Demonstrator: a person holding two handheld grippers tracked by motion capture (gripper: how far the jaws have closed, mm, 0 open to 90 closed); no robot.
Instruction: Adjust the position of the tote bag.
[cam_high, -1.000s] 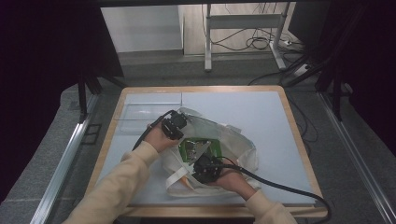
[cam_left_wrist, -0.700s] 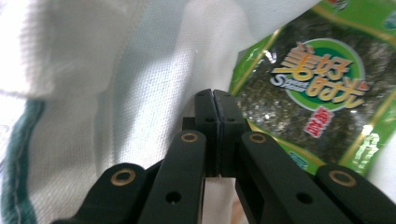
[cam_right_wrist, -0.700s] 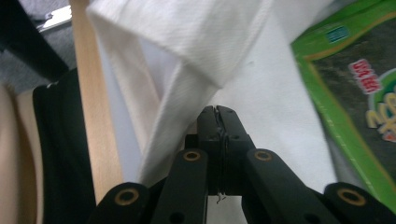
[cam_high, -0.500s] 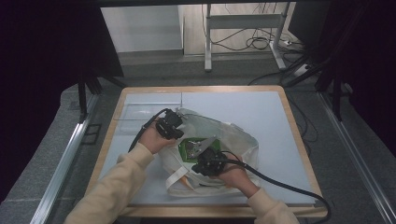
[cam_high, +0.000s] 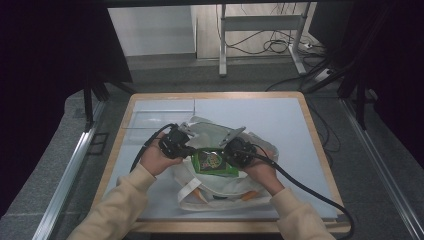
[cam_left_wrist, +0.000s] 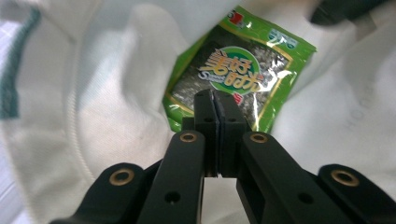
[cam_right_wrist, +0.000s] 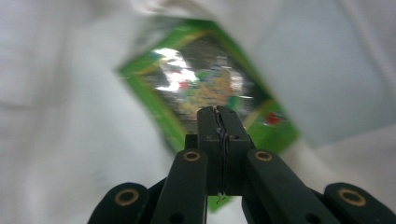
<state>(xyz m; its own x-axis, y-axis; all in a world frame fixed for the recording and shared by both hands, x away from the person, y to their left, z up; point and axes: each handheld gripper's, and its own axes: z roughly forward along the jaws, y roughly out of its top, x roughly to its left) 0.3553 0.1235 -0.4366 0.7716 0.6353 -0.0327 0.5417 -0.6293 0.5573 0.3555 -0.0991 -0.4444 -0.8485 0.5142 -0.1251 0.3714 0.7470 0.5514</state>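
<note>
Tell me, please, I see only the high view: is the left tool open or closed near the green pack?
Observer: Closed. In the left gripper view the left tool has its jaws pressed together, tips in front of the green pack.
Operator: And the right tool?
Observer: Also shut. The right gripper view shows the right tool with jaws together, the pack blurred beyond them.
Operator: What is printed on the pack?
Observer: Orange lettering on a round green label, over a dark panel.

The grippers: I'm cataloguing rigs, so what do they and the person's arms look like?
Left gripper and right gripper have flat black jaws on black links with brass-coloured rivets. Each trails a thick black cable and carries a grey plate. The sleeves are cream.
</note>
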